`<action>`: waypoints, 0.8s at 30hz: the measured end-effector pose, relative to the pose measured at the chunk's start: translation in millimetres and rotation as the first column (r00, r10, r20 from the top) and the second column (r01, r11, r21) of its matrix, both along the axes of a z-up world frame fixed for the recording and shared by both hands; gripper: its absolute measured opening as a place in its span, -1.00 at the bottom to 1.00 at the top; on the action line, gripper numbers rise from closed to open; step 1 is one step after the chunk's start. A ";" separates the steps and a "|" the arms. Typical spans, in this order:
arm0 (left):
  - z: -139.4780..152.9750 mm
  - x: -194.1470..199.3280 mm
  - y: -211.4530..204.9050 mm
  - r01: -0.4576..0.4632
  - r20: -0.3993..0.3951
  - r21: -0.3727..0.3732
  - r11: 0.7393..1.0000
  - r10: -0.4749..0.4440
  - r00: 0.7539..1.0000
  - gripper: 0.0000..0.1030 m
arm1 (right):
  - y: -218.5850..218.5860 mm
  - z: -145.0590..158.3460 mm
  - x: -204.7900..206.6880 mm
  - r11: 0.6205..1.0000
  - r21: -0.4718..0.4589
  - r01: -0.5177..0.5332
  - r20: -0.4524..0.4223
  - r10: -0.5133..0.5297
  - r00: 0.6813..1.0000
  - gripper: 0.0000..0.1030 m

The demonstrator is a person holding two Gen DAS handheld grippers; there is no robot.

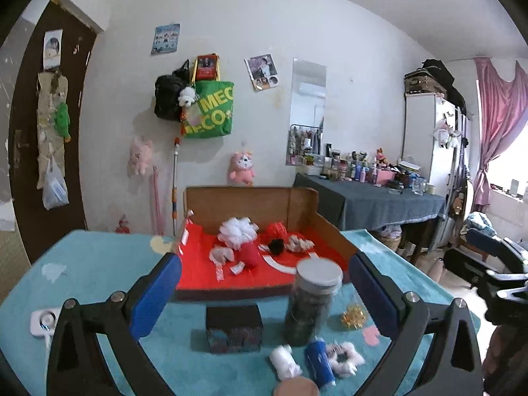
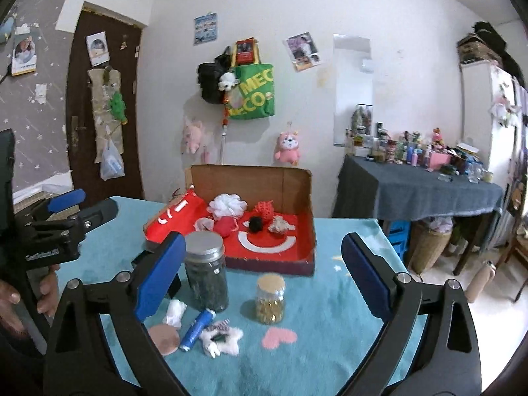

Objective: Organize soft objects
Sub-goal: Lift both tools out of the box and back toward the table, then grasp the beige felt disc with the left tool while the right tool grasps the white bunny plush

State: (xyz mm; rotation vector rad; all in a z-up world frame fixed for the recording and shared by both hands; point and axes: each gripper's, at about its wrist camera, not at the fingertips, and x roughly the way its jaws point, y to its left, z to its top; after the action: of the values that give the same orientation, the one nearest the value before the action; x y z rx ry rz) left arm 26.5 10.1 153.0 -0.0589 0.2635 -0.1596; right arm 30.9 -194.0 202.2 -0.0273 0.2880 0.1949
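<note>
Left gripper [image 1: 264, 292] standing spread and empty, right gripper [image 2: 262, 275] gaping wide, gripping nothing, soft items sitting in red-lined box [image 2: 305, 227], fluffy white scrunchie [image 2: 222, 338] lying on teal cloth [image 2: 330, 313].

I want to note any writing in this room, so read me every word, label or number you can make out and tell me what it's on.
"MEC" over "ECO": green tote bag hanging on the wall; first letters hidden.
White markings on the red box: curved shapes, not readable words.
Blue poster, photos, red bag, dresser bottles, lettering on the left gripper body: too small or blurred.
</note>
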 end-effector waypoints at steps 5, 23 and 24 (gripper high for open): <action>-33.0 -3.9 -0.8 -0.014 -0.058 -0.008 1.000 0.014 0.998 1.00 | 3.6 -38.4 -8.4 0.998 -0.035 0.050 -0.010 -0.050 0.999 0.88; -109.2 16.2 -4.7 0.019 -0.312 0.027 0.999 -0.009 0.950 1.00 | 10.8 -123.5 25.3 1.000 0.003 -0.016 -0.301 0.016 0.954 0.88; -111.4 16.4 -4.9 0.022 -0.322 0.028 0.999 -0.012 0.947 1.00 | 11.5 -126.5 27.6 1.000 0.005 -0.023 -0.317 0.024 0.948 0.88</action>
State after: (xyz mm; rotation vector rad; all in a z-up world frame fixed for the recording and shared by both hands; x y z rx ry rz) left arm 42.9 5.2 41.5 -0.0510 0.5936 -0.1629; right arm 58.5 -182.5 75.7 0.0017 0.6092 0.2231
